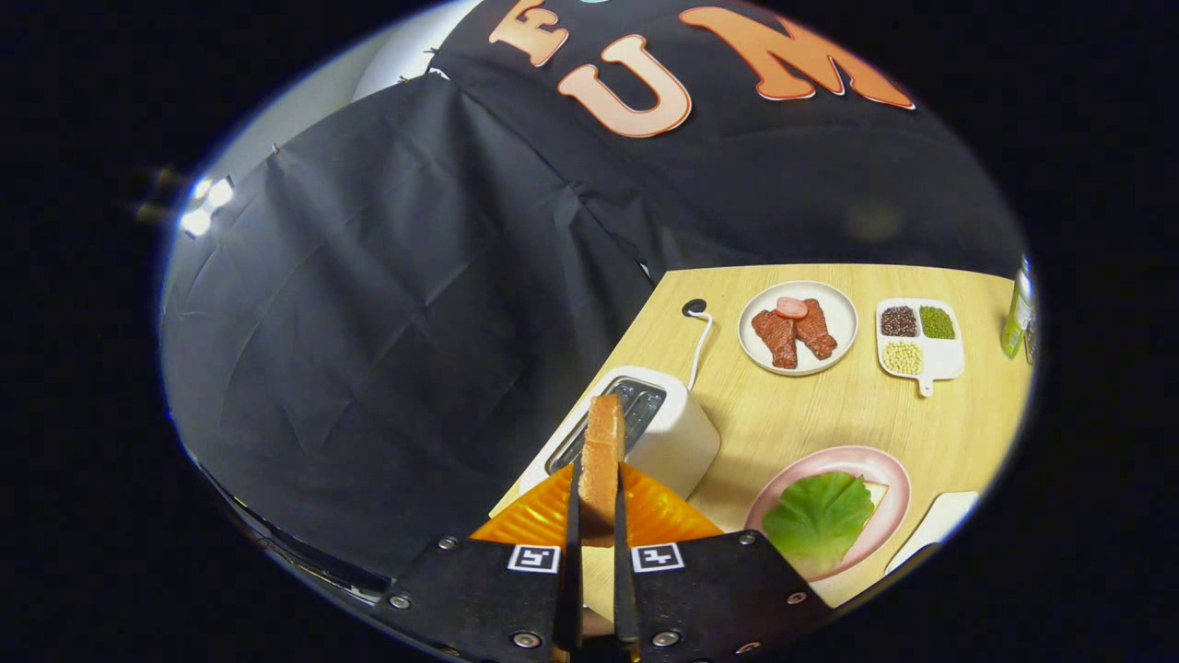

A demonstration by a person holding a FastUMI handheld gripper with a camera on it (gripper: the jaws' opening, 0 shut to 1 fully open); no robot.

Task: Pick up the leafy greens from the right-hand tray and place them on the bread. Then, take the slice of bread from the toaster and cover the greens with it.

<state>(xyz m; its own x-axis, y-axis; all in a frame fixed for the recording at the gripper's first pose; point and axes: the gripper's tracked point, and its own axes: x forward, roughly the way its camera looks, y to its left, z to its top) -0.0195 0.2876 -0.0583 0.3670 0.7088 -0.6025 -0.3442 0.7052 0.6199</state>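
One slice of bread (603, 460) is standing on edge between the fingers of the gripper (597, 552), and both fingers are pressing on its flat faces, so the tongs are holding it narrow and upright. It is likely handling as a light, fairly stiff piece with a crumbly crust, so a pinch across the faces near the lower half is suiting it better than a hard squeeze.

Going from largest to smallest, the wooden table (801, 414) is spreading out to the 2 o'clock side of the fingers. The white toaster (668, 433) is sitting just beyond the held slice at about 12 o'clock, with an orange ribbed tray (659, 516) lying just ahead of the fingers. At 3 o'clock the pink plate (889, 474) is carrying the green leaf (820, 520), which is lying over a pale slice beneath it. Farther off at 1 o'clock a white plate (843, 318) is holding meat, and a small divided dish (949, 354) of beans is lying beside it. Nothing is appearing to block the way to the leaf.
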